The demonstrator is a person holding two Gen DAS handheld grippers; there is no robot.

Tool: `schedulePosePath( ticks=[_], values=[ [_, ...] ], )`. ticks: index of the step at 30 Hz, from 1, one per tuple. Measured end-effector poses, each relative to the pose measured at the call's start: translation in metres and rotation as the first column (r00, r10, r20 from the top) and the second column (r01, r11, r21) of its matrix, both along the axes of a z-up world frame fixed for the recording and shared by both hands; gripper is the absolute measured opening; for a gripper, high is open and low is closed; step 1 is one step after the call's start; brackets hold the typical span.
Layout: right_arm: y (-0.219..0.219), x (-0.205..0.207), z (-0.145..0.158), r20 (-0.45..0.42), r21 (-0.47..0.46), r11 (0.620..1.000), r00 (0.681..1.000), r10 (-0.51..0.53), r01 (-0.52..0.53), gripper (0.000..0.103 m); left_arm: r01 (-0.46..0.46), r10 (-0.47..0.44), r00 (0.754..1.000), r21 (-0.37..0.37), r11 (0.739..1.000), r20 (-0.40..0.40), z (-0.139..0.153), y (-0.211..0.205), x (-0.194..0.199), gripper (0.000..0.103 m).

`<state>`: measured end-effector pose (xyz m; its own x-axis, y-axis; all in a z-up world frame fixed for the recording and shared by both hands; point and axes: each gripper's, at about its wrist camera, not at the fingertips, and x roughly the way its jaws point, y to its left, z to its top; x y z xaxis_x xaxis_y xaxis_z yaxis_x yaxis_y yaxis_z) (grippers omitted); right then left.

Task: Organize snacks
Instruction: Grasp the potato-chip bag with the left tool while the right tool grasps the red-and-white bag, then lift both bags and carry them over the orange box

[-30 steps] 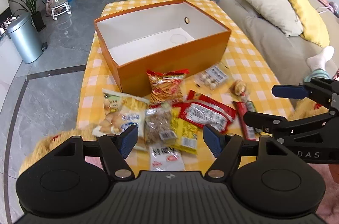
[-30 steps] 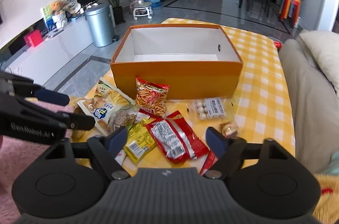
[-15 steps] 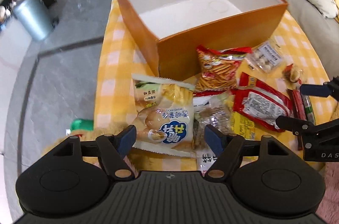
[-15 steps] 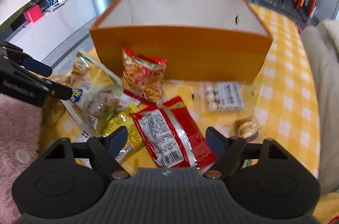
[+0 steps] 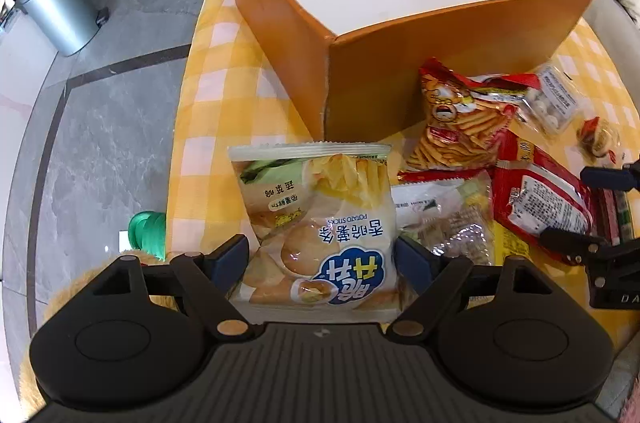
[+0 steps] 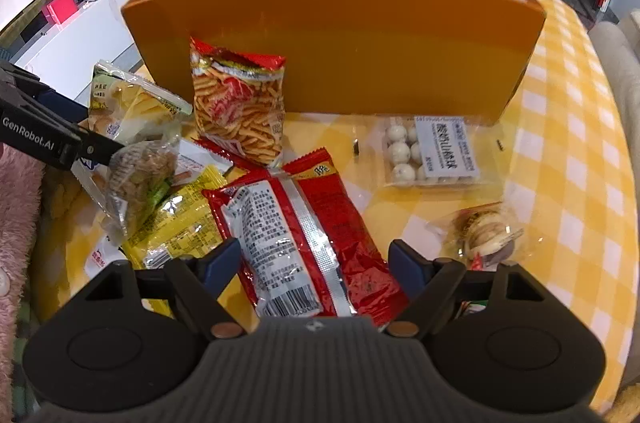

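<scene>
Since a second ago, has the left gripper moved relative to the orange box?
Yes. The left gripper has come down and toward the box's left corner, now straddling the potato sticks bag; the orange box looms larger.

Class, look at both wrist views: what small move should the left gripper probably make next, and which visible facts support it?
Probably lower slightly and close. The left gripper is opening, its jaws straddling the potato sticks bag without pressing it, while the orange box behind stands empty.

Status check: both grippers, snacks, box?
Left gripper opening, astride potato sticks bag, no grip. Right gripper open over red packet. Orange box empty, snacks all on table. Nothing blocking.
</scene>
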<state>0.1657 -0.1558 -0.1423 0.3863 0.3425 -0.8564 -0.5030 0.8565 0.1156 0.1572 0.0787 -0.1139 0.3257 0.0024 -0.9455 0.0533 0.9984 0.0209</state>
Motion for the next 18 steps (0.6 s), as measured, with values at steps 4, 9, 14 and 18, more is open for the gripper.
schedulePosePath(
  ticks=[4, 9, 14, 18],
  values=[
    [0.005, 0.001, -0.006, -0.002, -0.012, 1.000, 1.000, 0.012, -0.012, 0.079, -0.025, 0.025, 1.000, -0.024, 0.999, -0.013, -0.004, 0.002, 0.004, 0.093],
    [0.005, 0.001, -0.009, -0.020, 0.002, 1.000, 1.000, -0.008, 0.008, 0.078, -0.030, 0.030, 1.000, -0.021, 0.999, -0.007, -0.006, -0.004, 0.005, 0.084],
    [0.009, -0.003, -0.006, -0.009, -0.008, 1.000, 1.000, 0.002, -0.002, 0.072, -0.021, 0.021, 1.000, 0.016, 1.000, 0.008, -0.004, -0.010, 0.003, 0.073],
    [0.015, -0.006, -0.003, 0.000, -0.030, 1.000, 1.000, -0.002, 0.002, 0.071, 0.003, -0.005, 1.000, 0.063, 0.998, 0.027, 0.000, -0.020, 0.000, 0.063]
  ],
)
